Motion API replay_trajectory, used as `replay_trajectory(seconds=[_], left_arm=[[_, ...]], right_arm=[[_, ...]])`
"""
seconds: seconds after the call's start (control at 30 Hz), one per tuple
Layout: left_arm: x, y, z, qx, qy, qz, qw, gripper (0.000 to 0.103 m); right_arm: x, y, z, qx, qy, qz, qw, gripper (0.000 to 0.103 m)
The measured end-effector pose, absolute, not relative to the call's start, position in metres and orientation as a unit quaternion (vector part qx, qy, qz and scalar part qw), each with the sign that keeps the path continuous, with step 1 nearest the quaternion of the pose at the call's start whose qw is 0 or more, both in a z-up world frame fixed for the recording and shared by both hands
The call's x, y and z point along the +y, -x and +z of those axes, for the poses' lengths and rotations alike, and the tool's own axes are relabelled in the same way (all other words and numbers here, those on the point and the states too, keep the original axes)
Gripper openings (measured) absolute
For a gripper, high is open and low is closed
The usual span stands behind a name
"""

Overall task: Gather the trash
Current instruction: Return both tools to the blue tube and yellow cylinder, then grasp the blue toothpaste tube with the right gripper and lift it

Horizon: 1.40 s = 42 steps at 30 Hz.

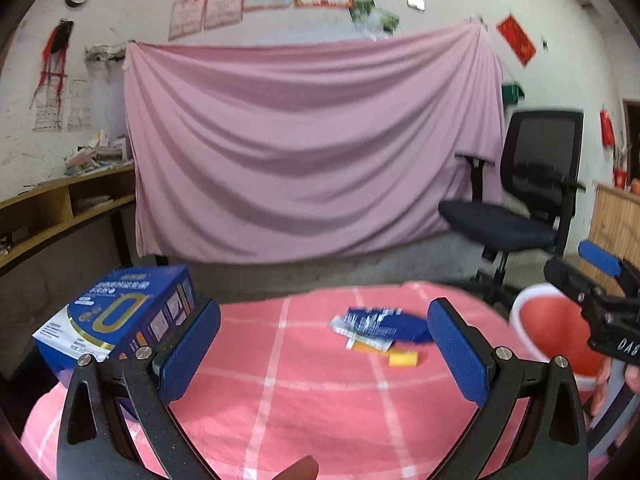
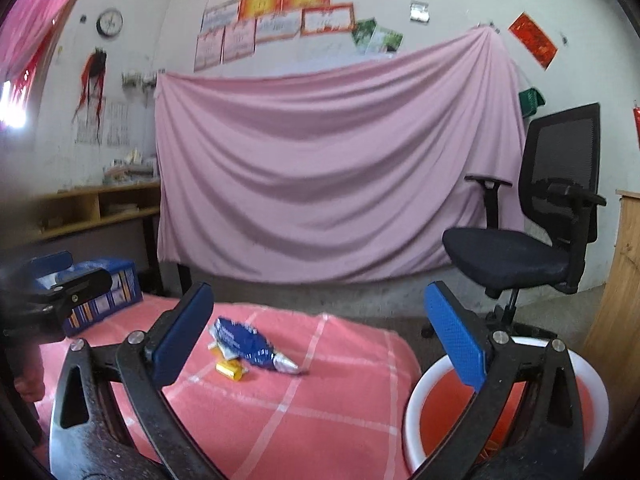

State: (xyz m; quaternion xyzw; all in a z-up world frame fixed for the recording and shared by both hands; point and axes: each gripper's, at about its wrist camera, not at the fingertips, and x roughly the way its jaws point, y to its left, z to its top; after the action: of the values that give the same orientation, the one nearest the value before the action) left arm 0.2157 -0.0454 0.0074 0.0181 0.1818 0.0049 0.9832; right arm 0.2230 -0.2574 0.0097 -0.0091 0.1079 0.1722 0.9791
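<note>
A crumpled blue wrapper (image 1: 380, 322) lies on the pink checked cloth (image 1: 312, 392), with a small yellow packet (image 1: 403, 359) beside it. Both also show in the right wrist view: the wrapper (image 2: 246, 344) and the yellow packet (image 2: 230, 370). My left gripper (image 1: 324, 350) is open and empty, held above the cloth short of the wrapper. My right gripper (image 2: 318, 340) is open and empty, with its right finger over a red bin with a white rim (image 2: 440, 412). The bin (image 1: 548, 320) stands off the cloth's right edge.
A blue carton (image 1: 120, 312) stands at the cloth's left edge, close to my left gripper's left finger. A black office chair (image 2: 532, 240) stands behind the bin. A pink sheet (image 2: 332, 168) hangs on the back wall. Wooden shelves (image 1: 60, 208) run along the left.
</note>
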Motion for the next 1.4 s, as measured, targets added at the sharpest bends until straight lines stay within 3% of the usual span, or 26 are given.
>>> replay_trajectory(seconds=[0.2, 0.43, 0.57, 0.87, 0.9, 0.97, 1.07, 1.4], left_arm=[[-0.051, -0.244, -0.014, 0.255, -0.029, -0.001, 0.966, 0.102], [-0.05, -0.274, -0.029, 0.328, -0.014, -0.011, 0.944, 0.101], [-0.049, -0.289, -0.037, 0.367, -0.003, -0.012, 0.93, 0.101], [-0.052, -0.304, -0.046, 0.404, -0.013, -0.022, 0.914, 0.101], [-0.053, -0.305, -0.048, 0.409, -0.015, -0.026, 0.912, 0.1], [-0.055, -0.307, -0.049, 0.416, -0.017, -0.03, 0.909, 0.098], [-0.057, -0.31, -0.05, 0.42, -0.018, -0.041, 0.906, 0.097], [-0.081, -0.33, -0.054, 0.435, -0.034, -0.084, 0.896, 0.082]], right_arm=[[-0.25, -0.256, -0.011, 0.203, 0.021, 0.191, 0.96, 0.103], [-0.236, -0.296, -0.037, 0.301, 0.049, 0.216, 0.928, 0.085], [-0.228, -0.313, -0.049, 0.346, 0.057, 0.241, 0.905, 0.069], [-0.207, -0.334, -0.066, 0.4, 0.094, 0.252, 0.876, 0.056], [-0.207, -0.335, -0.067, 0.403, 0.094, 0.254, 0.874, 0.053], [-0.207, -0.338, -0.069, 0.407, 0.093, 0.254, 0.872, 0.035], [-0.209, -0.336, -0.067, 0.403, 0.086, 0.264, 0.872, 0.021], [-0.236, -0.327, -0.06, 0.391, 0.052, 0.252, 0.884, 0.02]])
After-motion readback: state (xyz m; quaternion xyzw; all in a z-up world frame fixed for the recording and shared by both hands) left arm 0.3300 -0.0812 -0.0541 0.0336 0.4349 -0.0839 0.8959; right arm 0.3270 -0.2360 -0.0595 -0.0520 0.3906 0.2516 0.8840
